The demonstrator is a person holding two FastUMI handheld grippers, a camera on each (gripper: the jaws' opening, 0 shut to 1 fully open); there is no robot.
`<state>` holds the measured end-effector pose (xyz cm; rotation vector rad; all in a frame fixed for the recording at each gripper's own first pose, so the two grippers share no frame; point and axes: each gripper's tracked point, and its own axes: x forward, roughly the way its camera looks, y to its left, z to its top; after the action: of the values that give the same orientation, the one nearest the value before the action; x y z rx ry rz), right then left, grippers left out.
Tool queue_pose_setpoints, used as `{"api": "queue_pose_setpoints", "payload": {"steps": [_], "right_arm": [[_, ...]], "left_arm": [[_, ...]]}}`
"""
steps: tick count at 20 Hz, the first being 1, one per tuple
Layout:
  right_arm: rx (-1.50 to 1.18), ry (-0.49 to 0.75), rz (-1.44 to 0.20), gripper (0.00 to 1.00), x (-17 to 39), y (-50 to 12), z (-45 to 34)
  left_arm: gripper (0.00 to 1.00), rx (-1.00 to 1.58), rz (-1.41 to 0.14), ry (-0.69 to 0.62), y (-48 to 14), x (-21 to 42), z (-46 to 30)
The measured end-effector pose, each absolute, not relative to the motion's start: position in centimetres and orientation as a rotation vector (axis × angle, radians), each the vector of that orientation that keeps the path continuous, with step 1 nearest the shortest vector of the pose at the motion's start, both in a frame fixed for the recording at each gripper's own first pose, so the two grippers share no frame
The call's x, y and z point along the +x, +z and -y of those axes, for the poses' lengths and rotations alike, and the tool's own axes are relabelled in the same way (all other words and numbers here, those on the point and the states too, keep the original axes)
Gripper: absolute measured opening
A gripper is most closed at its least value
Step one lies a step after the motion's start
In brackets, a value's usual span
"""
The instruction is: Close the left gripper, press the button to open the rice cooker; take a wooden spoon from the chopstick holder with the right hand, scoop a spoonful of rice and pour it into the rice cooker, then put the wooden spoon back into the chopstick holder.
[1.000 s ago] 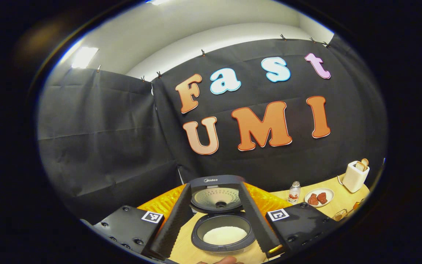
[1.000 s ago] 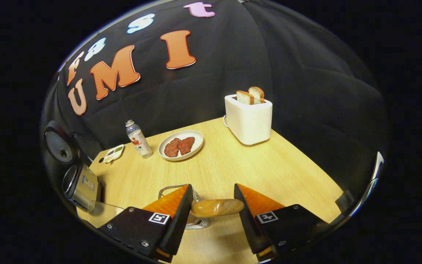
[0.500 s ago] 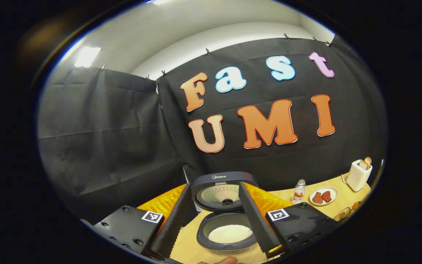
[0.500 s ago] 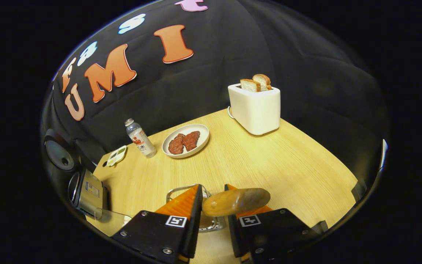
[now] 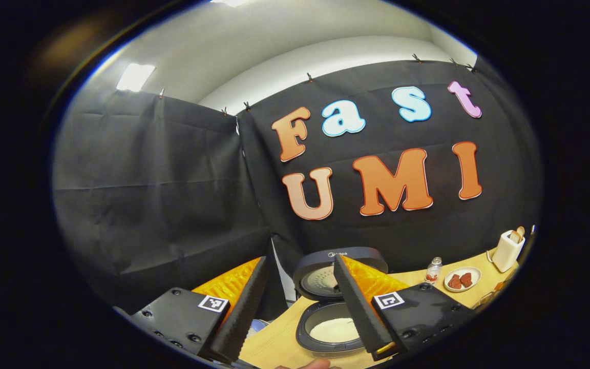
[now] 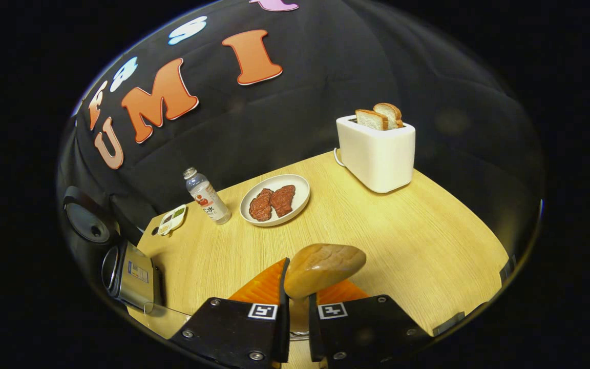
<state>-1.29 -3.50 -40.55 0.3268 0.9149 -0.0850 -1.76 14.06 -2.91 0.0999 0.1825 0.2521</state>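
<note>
In the right gripper view the right gripper (image 6: 295, 302) has its two fingers drawn close together and clamped on the handle of the wooden spoon (image 6: 323, 264), whose rounded bowl stands up just above the fingertips. Ahead of the jaws on the wooden table (image 6: 402, 241) lie a plate of meat (image 6: 274, 199) and, left of it, a small bottle (image 6: 207, 196); farther ahead and to the right stands a white toaster (image 6: 377, 154) with two bread slices. Well off to the left of the jaws, at the table's edge, sits the rice cooker (image 6: 126, 271) seen from the side, its lid up. The left gripper view gives what that one lacks: a look down into the open cooker, with white rice (image 5: 333, 329) in the pot. There the left gripper (image 5: 297, 302) has its jaws wide apart and empty, the cooker showing just ahead between them, tight against the right-hand finger. A second ago the right fingers stood well apart on either side of the spoon, which lay crosswise between them; they have since closed on it. The cooker then sat centred between the left fingers and now sits off to their right.
</note>
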Motion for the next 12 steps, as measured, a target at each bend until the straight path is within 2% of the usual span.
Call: {"api": "queue_pose_setpoints", "payload": {"steps": [3, 12], "right_arm": [[0.273, -0.077, -0.919, 0.14, -1.4, -39.9, 3.7], [0.242, -0.069, -0.809, 0.14, -0.7, -32.6, 4.1]], "left_arm": [[0.97, 0.074, -0.174, 0.246, -1.5, -1.6, -16.2], [0.92, 0.055, -0.22, 0.262, -3.9, -2.0, -19.1]]}}
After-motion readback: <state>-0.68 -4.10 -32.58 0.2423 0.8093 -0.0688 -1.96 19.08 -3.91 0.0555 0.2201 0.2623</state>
